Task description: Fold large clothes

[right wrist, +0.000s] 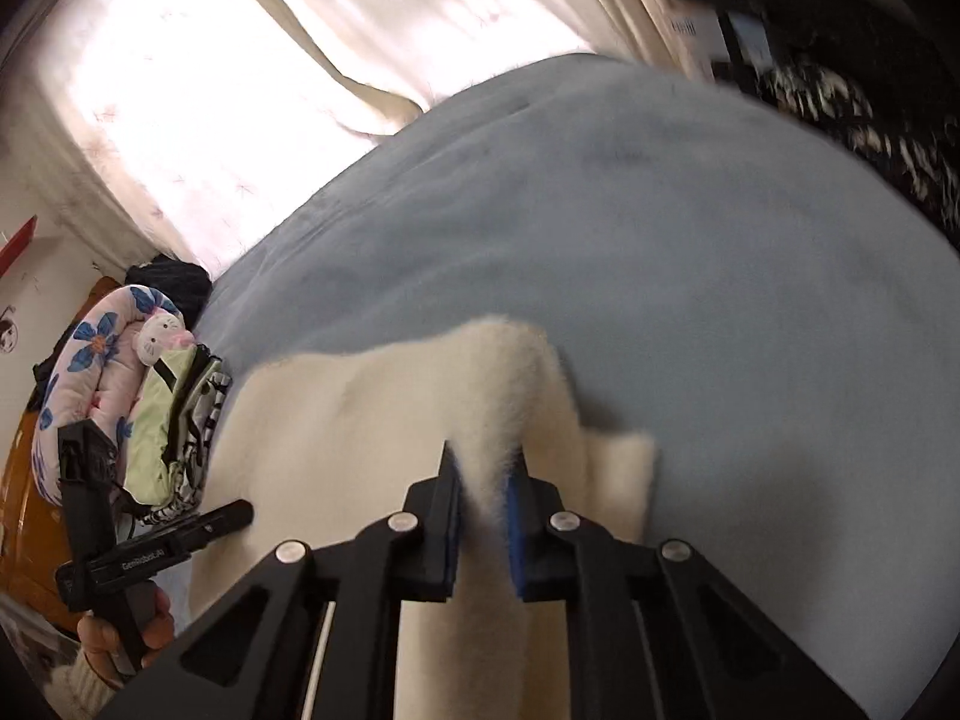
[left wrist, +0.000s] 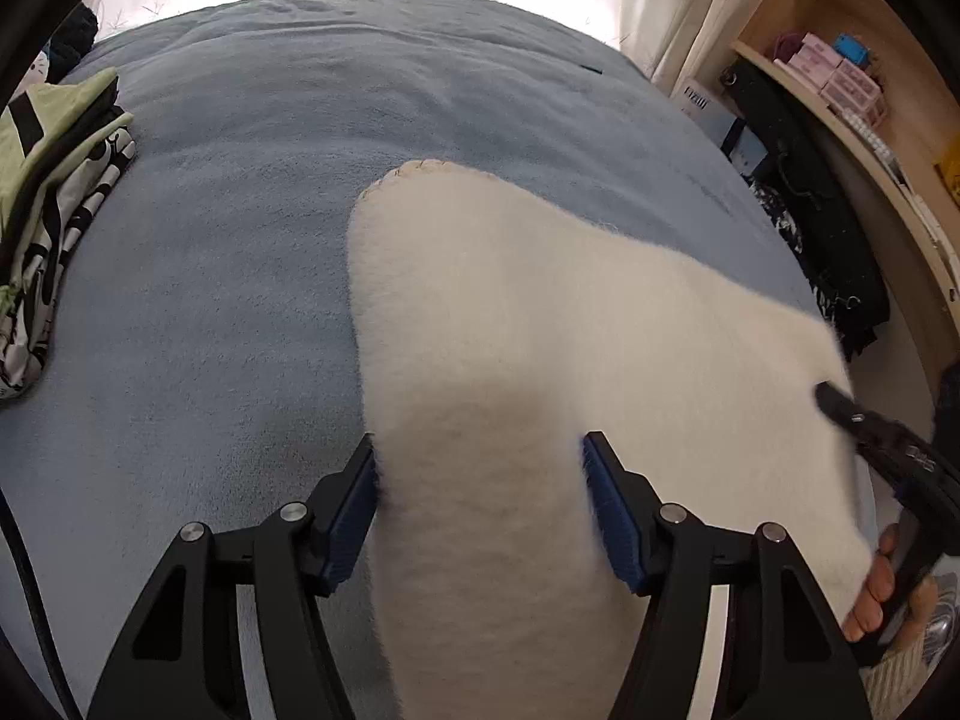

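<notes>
Spanning the bed's blue blanket (left wrist: 252,276), one cream fleece garment (left wrist: 540,324), running from centre toward 4 o'clock in the left wrist view. Right gripper (right wrist: 485,483) clenched on a pinched ridge of the fleece, pile bulging up between the pads. Left gripper (left wrist: 479,504) parted wide, straddling a thick bunch of the same fleece; pads at the cloth's flanks, pressing or not: cannot tell. Judged soft, thick, light, limp; sags between holds, compresses readily, not slippery, not fragile. Best taken at hem or stitched edge, both corners at once. Counted: one fleece, two grippers, one stack of folded clothes (left wrist: 54,180) at 9 o'clock, one flowered cushion (right wrist: 90,372).
</notes>
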Demonstrator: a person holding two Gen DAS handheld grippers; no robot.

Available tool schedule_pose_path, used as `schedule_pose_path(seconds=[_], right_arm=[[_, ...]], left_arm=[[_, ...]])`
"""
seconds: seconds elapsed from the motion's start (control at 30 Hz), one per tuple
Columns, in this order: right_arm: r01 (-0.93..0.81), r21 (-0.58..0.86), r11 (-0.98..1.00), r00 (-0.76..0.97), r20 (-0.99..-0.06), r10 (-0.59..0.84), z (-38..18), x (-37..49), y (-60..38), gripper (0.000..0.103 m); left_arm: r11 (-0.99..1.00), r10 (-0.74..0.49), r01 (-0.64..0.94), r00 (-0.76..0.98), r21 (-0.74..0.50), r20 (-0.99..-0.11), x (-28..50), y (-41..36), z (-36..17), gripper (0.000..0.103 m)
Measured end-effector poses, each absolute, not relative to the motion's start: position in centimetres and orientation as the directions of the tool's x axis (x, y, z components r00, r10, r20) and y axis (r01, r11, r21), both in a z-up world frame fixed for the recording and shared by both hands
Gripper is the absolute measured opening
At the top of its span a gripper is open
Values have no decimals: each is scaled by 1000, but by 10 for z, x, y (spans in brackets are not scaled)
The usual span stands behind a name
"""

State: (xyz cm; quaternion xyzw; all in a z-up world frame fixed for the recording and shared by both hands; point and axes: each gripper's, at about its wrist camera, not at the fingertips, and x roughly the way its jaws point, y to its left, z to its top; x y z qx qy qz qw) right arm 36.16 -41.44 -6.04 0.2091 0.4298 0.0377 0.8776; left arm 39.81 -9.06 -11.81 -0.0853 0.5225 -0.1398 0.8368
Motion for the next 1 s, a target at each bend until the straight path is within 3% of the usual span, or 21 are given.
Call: schedule_pose_path(seconds=[0.03,0.1,0.17,0.27,0.4,0.63,0.77,0.87,1.0], right_arm=[[160,374,914,570,-791,224,-82,369,-416,13],[168,374,912,571,-791,219,-92,367,-415,16],[188,375,908,573,-792,208,-85,363,-416,25],[212,272,939,587,-803,100,-64,350,-410,34],[177,186,966,657,-753,25,-31,320,-383,35],[-35,249,968,610,-762,218,-38,274,-311,35],[4,136,991,580,-808,108,-62,267,-310,33],[22,217,976,606,-779,160,-65,252,-335,25],[50,232,971,636,-758,148,-61,230,-344,24]], left_arm=[[944,-331,152,419,-294,-845,396,-88,-120,64],[940,-342,167,431,-298,-835,394,-87,-121,64],[921,-387,218,413,-324,-824,393,-89,-117,65],[935,-348,222,434,-275,-831,388,-92,-105,66],[952,-299,223,524,-210,-798,357,-92,-72,66],[946,-309,251,521,-203,-796,294,-112,-72,66],[965,-212,250,578,-76,-788,275,-118,-85,69],[961,-255,239,551,-142,-794,274,-103,-92,76],[955,-291,212,531,-207,-796,271,-87,-95,78]])
